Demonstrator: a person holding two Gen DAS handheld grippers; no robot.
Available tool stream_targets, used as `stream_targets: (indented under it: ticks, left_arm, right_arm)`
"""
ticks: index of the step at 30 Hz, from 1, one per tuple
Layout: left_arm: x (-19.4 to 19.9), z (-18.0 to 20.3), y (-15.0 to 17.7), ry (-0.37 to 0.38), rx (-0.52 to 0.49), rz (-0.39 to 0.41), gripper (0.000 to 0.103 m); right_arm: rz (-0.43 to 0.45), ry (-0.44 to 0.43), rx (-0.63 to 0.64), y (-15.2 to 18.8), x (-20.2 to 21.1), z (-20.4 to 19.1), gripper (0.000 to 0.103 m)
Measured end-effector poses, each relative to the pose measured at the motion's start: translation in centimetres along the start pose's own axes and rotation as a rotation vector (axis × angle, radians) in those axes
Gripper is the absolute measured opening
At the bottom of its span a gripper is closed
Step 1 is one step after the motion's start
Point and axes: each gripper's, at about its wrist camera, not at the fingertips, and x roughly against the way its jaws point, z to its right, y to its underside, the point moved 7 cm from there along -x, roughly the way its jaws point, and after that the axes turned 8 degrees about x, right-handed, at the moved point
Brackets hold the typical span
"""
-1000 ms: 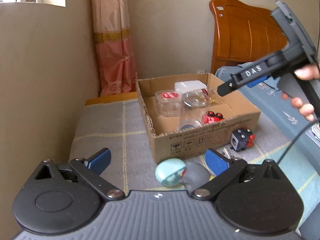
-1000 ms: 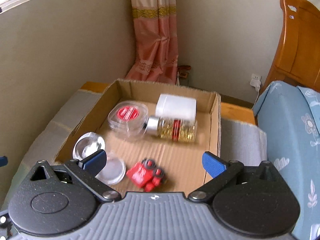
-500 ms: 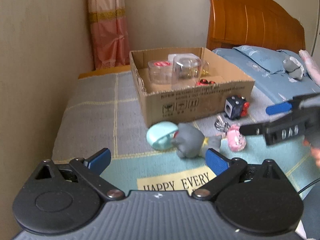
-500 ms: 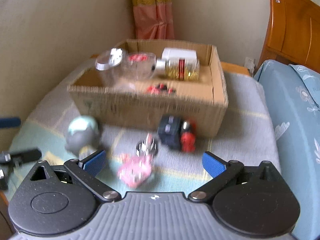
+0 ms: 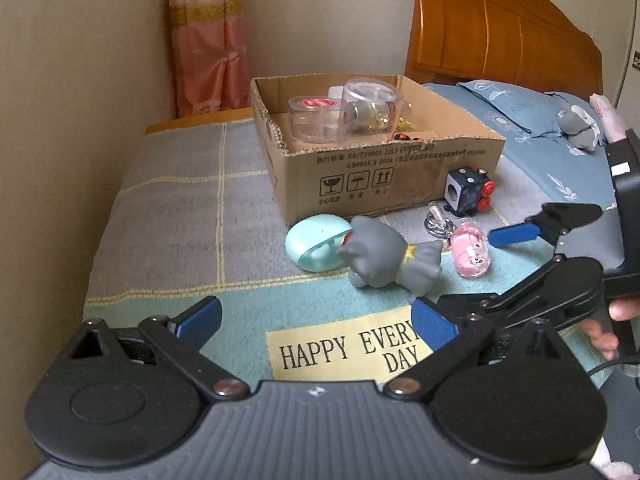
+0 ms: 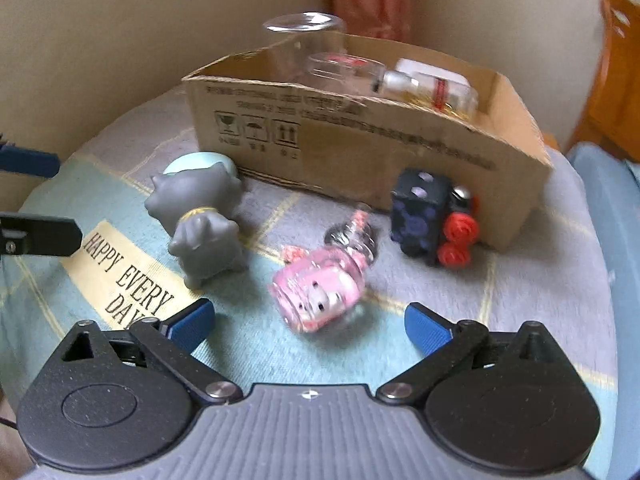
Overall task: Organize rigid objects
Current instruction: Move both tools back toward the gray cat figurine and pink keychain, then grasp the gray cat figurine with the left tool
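While both tongs, left [image 5: 316, 320] and right [image 6: 308, 322], gape wide and empty, the right lines up on the pink translucent keychain charm [image 6: 316, 294], seemingly next for the brown cardboard box [image 6: 360, 140].

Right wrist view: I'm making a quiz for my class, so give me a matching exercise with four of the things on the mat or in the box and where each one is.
Things:
1. grey figurine
2. pink capsule toy
3. dark cube
4. clear jar

Places:
A. standing inside the cardboard box
B. nearest the open right tongs
C. against the box's front wall
D. beside the "HAPPY EVERY DAY" patch

Pairs: 1-D, 2-B, 3-C, 4-A
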Motion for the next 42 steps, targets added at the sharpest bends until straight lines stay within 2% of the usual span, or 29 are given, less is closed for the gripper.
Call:
stream_targets:
  ticks: [7,13,17,21,31,37,39,41,42]
  left_arm:
    - [-0.5,-0.3,0.3,0.003,0.013,-0.018,0.100]
    - [-0.7,-0.5,0.6,-0.001,0.020,-0.032,0.100]
    - [-0.8,-0.3,0.8,0.002,0.006,-0.040,0.100]
    - [-0.8,0.3,0.9,0.011,-0.023,-0.040,0.100]
    - [-1.9,2.7,0.9,0.073,-0.085,-0.040,0.100]
    - [-3.0,4.4,0.2,0.096,-0.133,-0.010,0.100]
    - [-3.5,4.9,-0.2,0.087,-0.155,0.009,0.100]
    - [-4.0,5.3,-0.5,0.079,-0.178,0.024,0.098]
    - [-4.2,5.4,-0.6,0.076,-0.185,0.029,0.097]
  right_arm:
    - [0.029,-0.071,0.088,-1.2,-0.8,-0.2,0.102]
    - [0.026,-0.111,0.151,-1.3,0.1,-0.9,0.082]
    - [0.026,-0.092,0.137,-1.0,0.8,-0.9,0.059]
    - [0.023,-0.042,0.142,-0.2,1.7,-1.3,0.059]
    - [0.002,0.028,0.004,3.5,4.8,-0.3,0.059]
    - [0.012,0.054,-0.053,5.4,6.3,-0.1,0.060]
    - [0.012,0.060,-0.060,5.7,6.3,-0.2,0.072]
    - [0.017,0.055,-0.064,5.9,6.4,-0.3,0.079]
    - [0.014,0.050,-0.065,6.0,6.4,-0.3,0.089]
